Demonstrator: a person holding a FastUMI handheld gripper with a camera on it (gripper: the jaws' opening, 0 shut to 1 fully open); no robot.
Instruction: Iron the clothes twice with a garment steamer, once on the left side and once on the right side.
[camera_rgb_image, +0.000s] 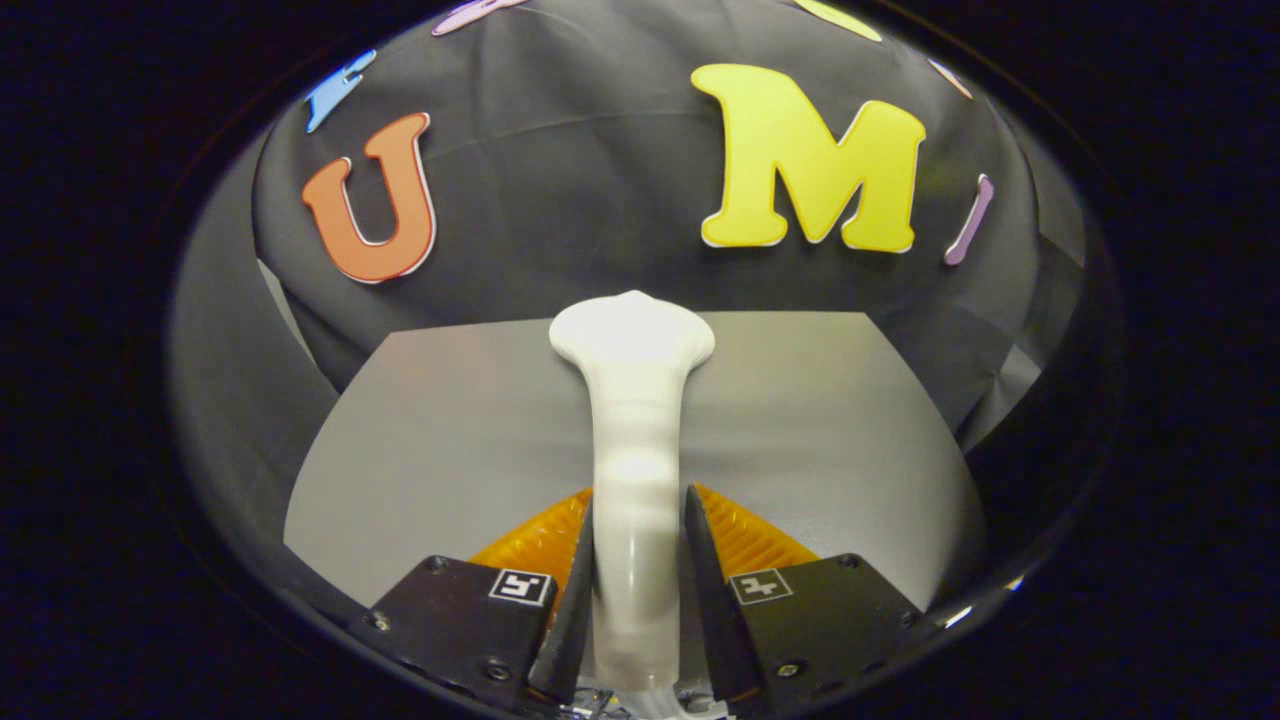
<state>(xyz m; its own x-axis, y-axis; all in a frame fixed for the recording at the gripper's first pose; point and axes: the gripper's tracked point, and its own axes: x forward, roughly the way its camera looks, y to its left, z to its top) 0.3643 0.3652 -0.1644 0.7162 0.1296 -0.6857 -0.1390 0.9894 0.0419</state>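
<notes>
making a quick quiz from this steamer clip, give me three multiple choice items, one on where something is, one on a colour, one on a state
1. Where is the garment steamer?
A. between the two fingers, its head beyond them
B. lying on the table apart from the gripper
C. hanging on the booth wall

2. What colour is the steamer?
A. black
B. white
C. red

3. How do the gripper's jaws stand?
A. wide open with nothing between them
B. shut on each other with nothing held
C. closed against the steamer's handle on both sides

Answers:
1 A, the handle runs up from between the fingers and the wide head sits past them, over the grey table.
2 B, the whole body shows white.
3 C, both fingers press on the handle's sides.
</notes>
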